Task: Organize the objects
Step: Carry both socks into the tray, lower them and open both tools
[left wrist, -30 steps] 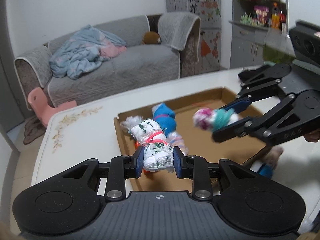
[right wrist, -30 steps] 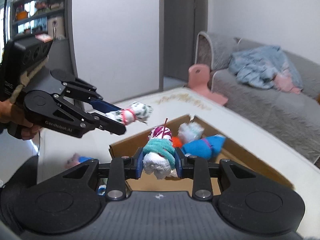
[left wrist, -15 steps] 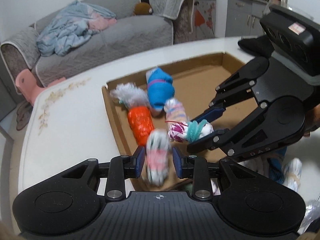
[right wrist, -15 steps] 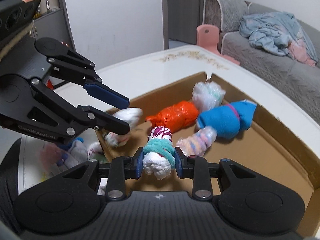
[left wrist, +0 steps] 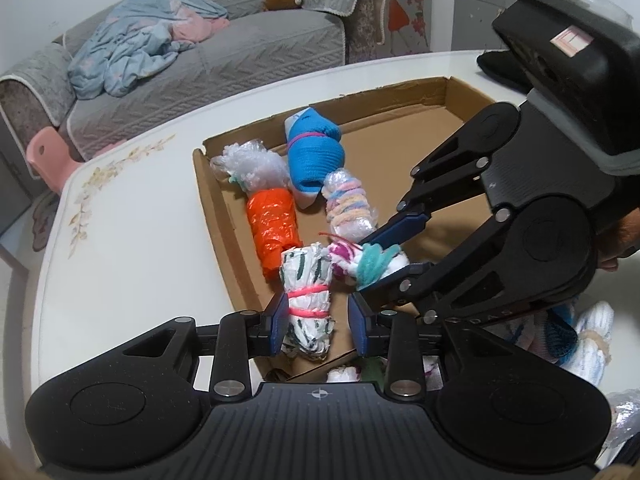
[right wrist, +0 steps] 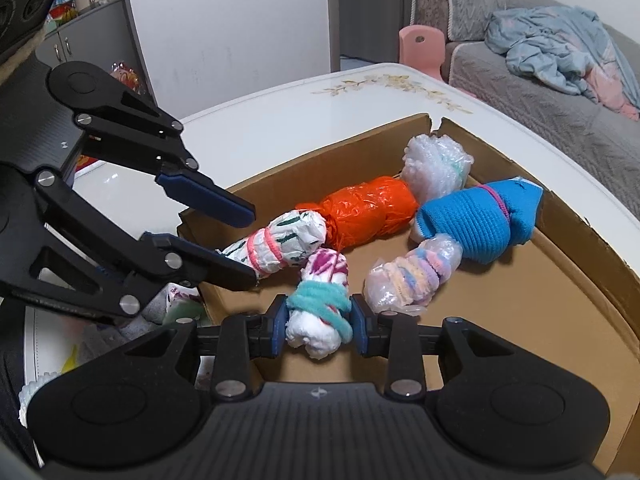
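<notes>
A shallow cardboard box (left wrist: pixel 400 96) lies on the white table (left wrist: pixel 120 220). My left gripper (left wrist: pixel 319 322) is low at the box's near corner. Its jaws are opening around a white-and-green bundle tied with pink bands (left wrist: pixel 308 304); a gap shows at the right pad, and the bundle rests on the box floor. My right gripper (right wrist: pixel 320 322) is beside it, its pads still touching a pink-and-white bundle wrapped in teal yarn (right wrist: pixel 320 304) as its jaws start opening. Both bundles lie close together, next to an orange bundle (left wrist: pixel 274 224).
Further in the box lie a bubble-wrap bundle (left wrist: pixel 252 164), a blue sock roll (left wrist: pixel 316 152) and a pastel bundle (left wrist: pixel 348 208). More bundles (left wrist: pixel 592 332) sit on the table outside the box's near right side. A grey sofa (left wrist: pixel 240 52) stands beyond the table.
Both grippers have come down into the box with their bundles. The left jaws have parted from the white-and-green bundle, which now rests on the box floor.
</notes>
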`<control>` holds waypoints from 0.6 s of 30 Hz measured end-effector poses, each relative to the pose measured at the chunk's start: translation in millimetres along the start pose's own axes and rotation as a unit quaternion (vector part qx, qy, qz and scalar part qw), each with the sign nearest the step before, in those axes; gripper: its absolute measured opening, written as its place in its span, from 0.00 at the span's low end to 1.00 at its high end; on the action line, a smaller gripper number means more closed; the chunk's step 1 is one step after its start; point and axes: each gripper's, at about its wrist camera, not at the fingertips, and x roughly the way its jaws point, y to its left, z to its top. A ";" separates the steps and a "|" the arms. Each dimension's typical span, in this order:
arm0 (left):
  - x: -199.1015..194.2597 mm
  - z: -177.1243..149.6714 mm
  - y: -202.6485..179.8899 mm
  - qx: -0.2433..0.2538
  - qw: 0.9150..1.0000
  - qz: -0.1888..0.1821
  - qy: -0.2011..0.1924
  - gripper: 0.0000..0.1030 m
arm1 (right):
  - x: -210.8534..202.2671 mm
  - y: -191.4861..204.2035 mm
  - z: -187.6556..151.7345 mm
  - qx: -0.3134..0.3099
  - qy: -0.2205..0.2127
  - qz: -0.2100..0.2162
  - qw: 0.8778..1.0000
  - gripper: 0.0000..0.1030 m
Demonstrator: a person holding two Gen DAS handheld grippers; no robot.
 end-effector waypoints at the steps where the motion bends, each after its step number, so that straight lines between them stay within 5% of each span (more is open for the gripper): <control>1: 0.3 0.1 0.2 0.000 1.000 0.000 0.002 0.39 | -0.9 0.9 -0.2 -0.001 0.001 -0.001 1.000 0.30; 12: -14.6 -2.0 2.0 -0.018 1.000 0.001 -0.003 0.51 | -10.7 3.4 2.4 -0.009 0.003 -0.013 1.000 0.39; 15: -21.2 -3.7 0.4 -0.024 1.000 0.006 0.000 0.59 | -17.1 5.2 3.6 -0.012 0.002 -0.020 1.000 0.43; 18: -35.9 -6.9 0.6 -0.038 0.999 0.007 -0.009 0.78 | -28.1 8.7 3.8 -0.014 -0.005 -0.029 0.999 0.47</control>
